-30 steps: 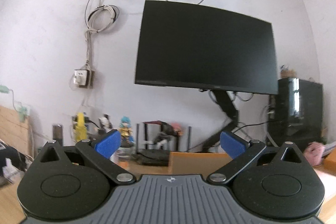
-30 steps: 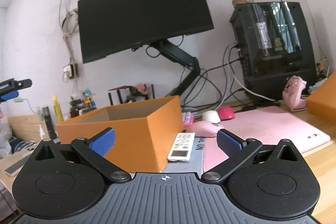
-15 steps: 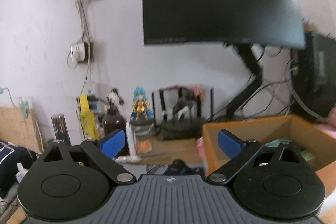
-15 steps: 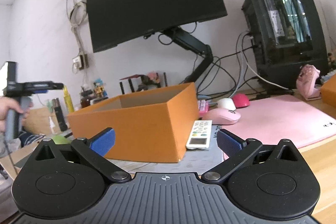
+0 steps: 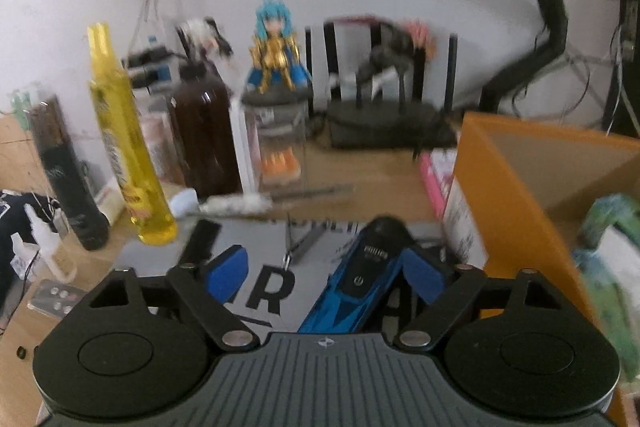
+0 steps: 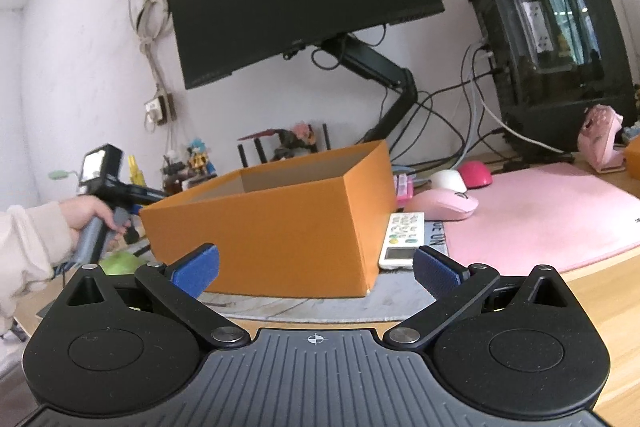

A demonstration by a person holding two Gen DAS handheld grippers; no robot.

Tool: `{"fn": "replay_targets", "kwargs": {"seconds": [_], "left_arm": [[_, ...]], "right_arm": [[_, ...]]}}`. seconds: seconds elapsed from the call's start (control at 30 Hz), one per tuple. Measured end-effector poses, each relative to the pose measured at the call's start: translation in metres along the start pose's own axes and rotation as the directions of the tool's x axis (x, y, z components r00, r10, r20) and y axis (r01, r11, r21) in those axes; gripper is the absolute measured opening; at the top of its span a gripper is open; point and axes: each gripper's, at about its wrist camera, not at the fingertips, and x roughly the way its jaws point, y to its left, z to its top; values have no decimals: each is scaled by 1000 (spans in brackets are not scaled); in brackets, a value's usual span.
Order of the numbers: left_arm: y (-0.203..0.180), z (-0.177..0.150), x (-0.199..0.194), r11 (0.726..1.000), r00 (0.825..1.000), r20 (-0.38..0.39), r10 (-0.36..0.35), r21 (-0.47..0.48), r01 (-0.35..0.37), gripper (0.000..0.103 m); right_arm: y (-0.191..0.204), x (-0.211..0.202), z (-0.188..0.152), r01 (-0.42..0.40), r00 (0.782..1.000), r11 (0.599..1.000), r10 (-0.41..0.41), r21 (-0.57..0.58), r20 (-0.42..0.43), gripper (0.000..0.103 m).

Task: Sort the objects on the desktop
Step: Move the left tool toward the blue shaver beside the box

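- Left tool (image 5: 324, 273) — we hold it low over the bench (image 5: 360, 183) with its jaws spread wide and nothing between them; its right blue pad sits just beside a blue electric shaver (image 5: 358, 285), whether touching it we cannot tell through the blur.
- Right tool (image 6: 316, 263) — also spread and empty, held level in front of the orange box (image 6: 280, 227), gripping nothing.
- Orange box — stands open on a grey mat (image 5: 264, 291); the left wrist view shows something green and white (image 5: 608, 239) already lying inside it, too blurred for us to name.
- Blue electric shaver — lies flat on the grey mat, just left of the box wall, outside the box.
- White remote (image 6: 402, 241) — lies on the bench just right of the box, also outside it.
- Three mice, two pink and one white (image 6: 448, 205) — sit at the back edge of the pink pad (image 6: 560, 211), near the remote.
- Bottles and figurines (image 5: 276, 55) — stand along the back of the bench, with a yellow bottle (image 5: 124, 155) and a brown one (image 5: 200, 131) among them.
- Progress, as we judge it — partly sorted at most: the box holds at least one item, while the shaver, remote and small clutter lie loose around it. Which of these belong in the box the pictures do not settle.
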Motion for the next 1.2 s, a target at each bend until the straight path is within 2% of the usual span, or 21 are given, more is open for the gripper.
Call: {"fn": "replay_targets", "kwargs": {"seconds": [0.1,0.3,0.4,0.47,0.53,0.7,1.0,1.1,1.2], "left_arm": [[-1,-1,16,999,999,-45,6,39,-4,81],[-1,-1,31,997,993,-101,-63,45,68,81],[-1,-3,43,997,987,-151,-44,61,54,82],[-1,-7,48,997,986,-165,-35,63,46,78],[-1,-9,51,997,984,-173,-41,58,51,69],[-4,-10,50,995,984,-165,-72,51,81,51],[-15,-14,45,994,995,-102,-13,107,24,46],[-11,-14,40,998,997,-82,3,67,2,46],[-3,-15,34,1000,997,-72,-10,22,12,46]], "right_arm": [[0,1,-1,0,1000,1000,0,4,-4,103],[-3,2,-5,2,1000,1000,-2,15,-16,103],[-3,2,-7,-1,1000,1000,1,20,-21,103],[-4,2,-8,-3,1000,1000,4,23,-25,103],[-4,1,-9,-5,1000,1000,6,26,-28,103],[-8,9,-9,0,999,999,1,37,-36,103],[-14,7,-10,-10,999,998,12,65,-42,103],[-17,5,-9,-10,999,997,13,75,-40,103],[-19,3,-9,-11,999,997,14,81,-39,103]]}}
